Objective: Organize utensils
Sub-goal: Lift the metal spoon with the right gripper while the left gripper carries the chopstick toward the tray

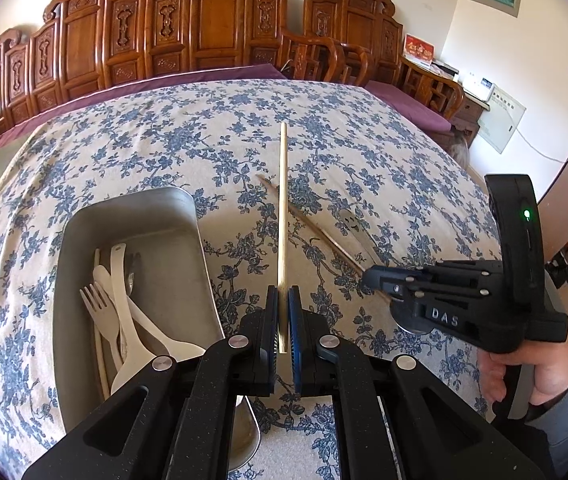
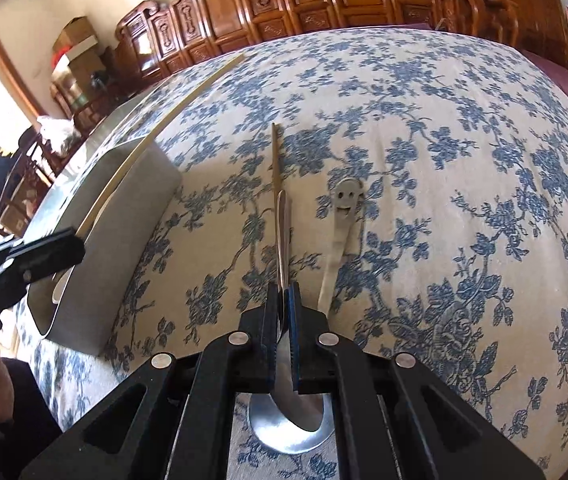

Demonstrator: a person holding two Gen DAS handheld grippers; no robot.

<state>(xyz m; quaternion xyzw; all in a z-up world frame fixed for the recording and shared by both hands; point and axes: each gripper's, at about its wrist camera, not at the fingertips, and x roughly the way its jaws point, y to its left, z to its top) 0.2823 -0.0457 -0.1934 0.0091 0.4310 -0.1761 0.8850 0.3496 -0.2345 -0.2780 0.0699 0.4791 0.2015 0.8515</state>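
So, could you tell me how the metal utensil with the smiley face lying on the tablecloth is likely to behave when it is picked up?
The smiley-face utensil looks like thin flat metal, so probably stiff and fairly light. Its polished surface may be slippery between fingers. It lies flat on the soft floral tablecloth, so it is unlikely to roll, but getting under its edge could be awkward.

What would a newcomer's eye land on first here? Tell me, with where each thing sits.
First, the left gripper clamped on a pale chopstick that points away over the blue-flowered tablecloth. To its left lies a grey metal tray holding pale spoons and a fork. The right gripper is shut on a shiny metal spoon, and beside it a smiley-faced metal utensil lies on the cloth.
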